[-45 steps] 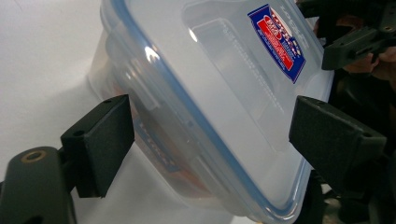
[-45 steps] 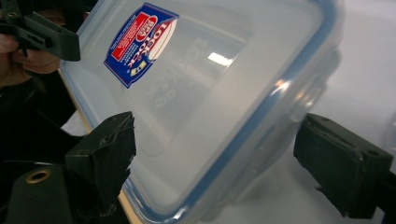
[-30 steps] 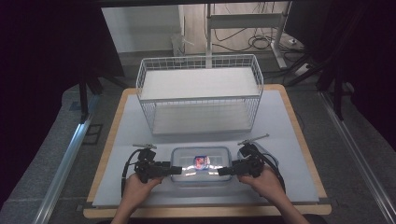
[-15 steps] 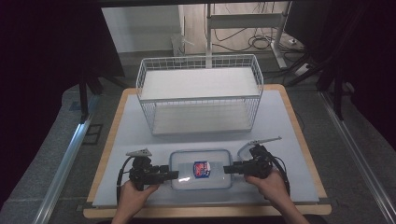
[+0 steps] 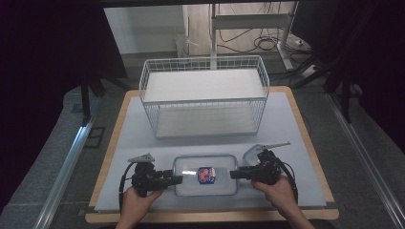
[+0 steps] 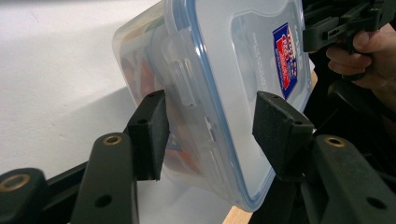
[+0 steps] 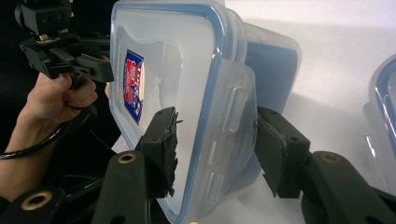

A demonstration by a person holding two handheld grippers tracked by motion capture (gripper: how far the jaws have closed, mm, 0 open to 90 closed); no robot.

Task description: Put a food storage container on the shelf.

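Note:
A clear plastic container with a blue-rimmed lid and a red and blue label lies near the table's front edge. My left gripper is at its left end and my right gripper at its right end. In the left gripper view the pads clamp the container at its latch, one on the lid and one on the base. In the right gripper view the pads grip the other latch end the same way. Both pairs of jaws have just been closing on it.
A white wire basket stands at the middle back of the white mat. A second small lidded container sits just behind my right gripper, also at the right edge of the right gripper view.
Both pairs of jaws have narrowed onto the container's ends. The container and both hands have shifted slightly toward the front edge.

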